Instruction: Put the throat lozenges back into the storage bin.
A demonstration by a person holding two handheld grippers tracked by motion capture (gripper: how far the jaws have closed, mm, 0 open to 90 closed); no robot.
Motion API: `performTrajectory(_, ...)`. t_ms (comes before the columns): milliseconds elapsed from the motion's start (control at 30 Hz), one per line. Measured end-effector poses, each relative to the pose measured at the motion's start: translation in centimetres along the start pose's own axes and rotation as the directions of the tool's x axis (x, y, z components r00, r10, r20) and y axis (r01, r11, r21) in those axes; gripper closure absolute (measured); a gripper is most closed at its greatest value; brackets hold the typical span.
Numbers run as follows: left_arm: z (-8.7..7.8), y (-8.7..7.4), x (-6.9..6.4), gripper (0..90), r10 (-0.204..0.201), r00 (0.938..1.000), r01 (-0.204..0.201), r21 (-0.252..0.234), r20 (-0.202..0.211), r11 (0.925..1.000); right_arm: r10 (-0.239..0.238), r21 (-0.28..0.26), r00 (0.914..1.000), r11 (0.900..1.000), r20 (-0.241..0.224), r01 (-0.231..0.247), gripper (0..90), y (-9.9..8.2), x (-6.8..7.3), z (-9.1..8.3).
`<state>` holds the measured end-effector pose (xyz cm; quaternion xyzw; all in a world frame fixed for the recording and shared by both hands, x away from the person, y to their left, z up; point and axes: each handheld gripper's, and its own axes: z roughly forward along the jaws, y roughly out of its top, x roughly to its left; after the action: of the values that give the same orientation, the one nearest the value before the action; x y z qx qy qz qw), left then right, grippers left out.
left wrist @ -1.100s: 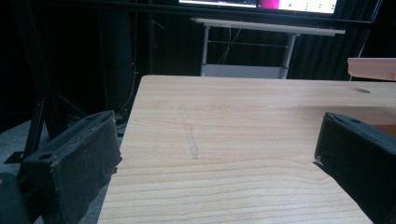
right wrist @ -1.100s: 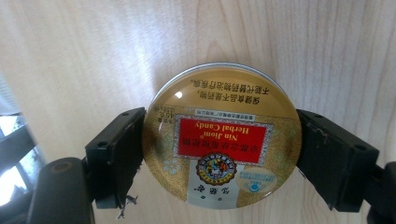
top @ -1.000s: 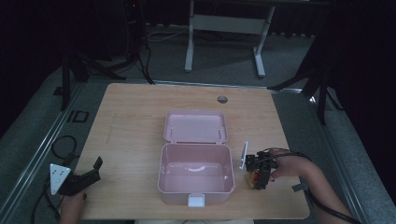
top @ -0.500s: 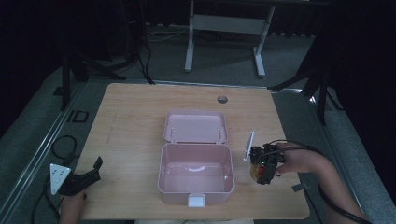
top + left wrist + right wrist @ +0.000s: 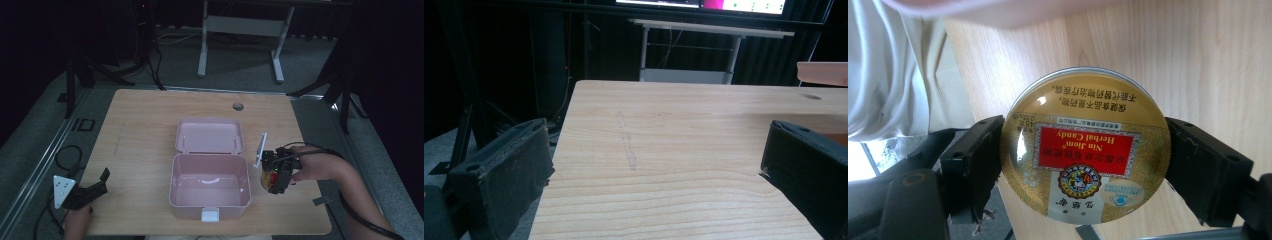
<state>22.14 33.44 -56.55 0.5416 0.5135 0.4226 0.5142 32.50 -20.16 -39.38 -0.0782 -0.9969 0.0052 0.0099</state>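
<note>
A pink box (image 5: 210, 186) stands open in the middle of the wooden table (image 5: 145, 130), its lid (image 5: 209, 135) folded back. Just right of the box my right gripper (image 5: 273, 176) is held above the table, shut on a round gold candy tin (image 5: 1084, 144) with a red label. The tin (image 5: 269, 180) is clamped by its rim between both jaws. My left gripper (image 5: 98, 186) rests at the table's front left corner, open, with nothing between its wide-apart fingers (image 5: 504, 170).
A small round hole (image 5: 238, 106) sits near the table's far edge. A small grey tab (image 5: 320, 201) lies on the table by the right forearm. Cables (image 5: 65, 155) trail on the floor to the left, and a white desk frame (image 5: 240, 30) stands behind the table.
My right gripper has lifted slightly and shifted toward the far side with the tin in it. The left gripper has not moved.
</note>
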Motion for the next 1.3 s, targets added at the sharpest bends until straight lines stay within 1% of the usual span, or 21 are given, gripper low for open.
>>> performTrajectory(67,0.0,0.0,0.0,0.5,-0.001,1.0000,0.001,0.000,0.001,1.0000,-0.012,-0.006,0.9999,0.9999,0.003,0.012,20.0,0.3,0.1,-0.3)
performTrajectory(167,0.0,0.0,0.0,0.5,-0.002,1.0000,0.002,-0.001,0.002,1.0000,-0.049,-0.040,0.9987,0.9980,0.009,0.050,20.0,1.7,0.6,-1.8)
performTrajectory(200,0.0,0.0,0.0,0.5,-0.003,1.0000,0.003,0.000,0.003,1.0000,-0.049,-0.040,0.9987,0.9980,0.009,0.050,20.0,1.7,0.6,-1.8)
performTrajectory(267,0.0,0.0,0.0,0.5,-0.003,1.0000,0.003,0.000,0.004,1.0000,-0.089,-0.054,0.9957,0.9945,0.026,0.090,20.0,3.0,1.2,-2.8)
performTrajectory(367,0.0,0.0,0.0,0.5,-0.004,1.0000,0.004,-0.001,0.004,1.0000,-0.112,-0.066,0.9935,0.9914,0.020,0.113,20.0,4.0,1.7,-3.4)
performTrajectory(467,0.0,0.0,0.0,0.5,-0.004,1.0000,0.004,-0.001,0.005,1.0000,-0.132,-0.072,0.9911,0.9885,0.017,0.133,20.0,4.8,1.9,-3.6)
performTrajectory(533,0.0,0.0,0.0,0.5,-0.005,1.0000,0.005,0.000,0.005,1.0000,-0.156,-0.066,0.9876,0.9854,0.017,0.157,20.1,5.8,2.3,-3.7)
performTrajectory(567,0.0,0.0,0.0,0.5,-0.005,1.0000,0.005,0.000,0.005,1.0000,-0.156,-0.066,0.9876,0.9854,0.017,0.157,20.1,5.8,2.3,-3.7)
performTrajectory(600,0.0,0.0,0.0,0.5,-0.005,1.0000,0.005,0.001,0.006,1.0000,-0.170,-0.072,0.9853,0.9827,0.019,0.171,20.0,6.6,2.6,-3.8)
performTrajectory(633,0.0,0.0,0.0,0.5,-0.005,1.0000,0.005,0.001,0.006,1.0000,-0.170,-0.072,0.9853,0.9827,0.019,0.171,20.0,6.6,2.6,-3.8)
performTrajectory(667,0.0,0.0,0.0,0.5,-0.004,1.0000,0.004,0.001,0.007,1.0000,-0.189,-0.084,0.9818,0.9783,0.016,0.190,20.0,7.4,2.7,-3.7)
performTrajectory(700,0.0,0.0,0.0,0.5,-0.004,1.0000,0.004,0.001,0.007,1.0000,-0.189,-0.084,0.9818,0.9783,0.016,0.190,20.0,7.4,2.7,-3.7)
performTrajectory(767,0.0,0.0,0.1,0.5,-0.005,1.0000,0.005,0.000,0.008,1.0000,-0.206,-0.086,0.9785,0.9748,0.004,0.206,20.0,8.7,2.9,-3.1)
performTrajectory(900,0.0,0.0,0.1,0.5,-0.007,0.9999,0.007,-0.001,0.009,1.0000,-0.218,-0.074,0.9759,0.9732,0.002,0.218,20.0,9.6,2.9,-2.1)
performTrajectory(933,0.0,0.0,0.1,0.5,-0.007,0.9999,0.007,-0.001,0.010,1.0000,-0.217,-0.068,0.9761,0.9739,-0.007,0.216,20.0,10.0,2.7,-1.3)
performTrajectory(967,0.0,0.0,0.1,0.5,-0.007,0.9999,0.007,-0.001,0.010,1.0000,-0.217,-0.068,0.9761,0.9739,-0.007,0.216,20.0,10.0,2.7,-1.3)
performTrajectory(1100,0.0,0.0,0.1,0.5,-0.006,0.9999,0.006,-0.002,0.013,1.0000,-0.209,-0.049,0.9771,0.9771,-0.038,0.207,20.0,10.6,2.3,0.7)
performTrajectory(1133,0.0,0.0,0.1,0.5,-0.006,0.9999,0.006,-0.002,0.013,1.0000,-0.209,-0.049,0.9771,0.9771,-0.038,0.207,20.0,10.6,2.3,0.7)
performTrajectory(1167,0.0,0.0,0.1,0.5,-0.005,0.9999,0.005,-0.001,0.013,1.0000,-0.203,-0.035,0.9782,0.9789,-0.045,0.201,20.0,10.7,2.2,1.5)
performTrajectory(1267,0.0,0.0,0.1,0.5,-0.006,0.9999,0.006,-0.001,0.013,1.0000,-0.200,-0.031,0.9782,0.9797,-0.057,0.198,20.0,10.8,2.0,2.7)
performTrajectory(1300,0.0,0.0,0.1,0.5,-0.006,0.9999,0.006,-0.001,0.013,1.0000,-0.200,-0.031,0.9782,0.9797,-0.057,0.198,20.0,10.8,2.0,2.7)
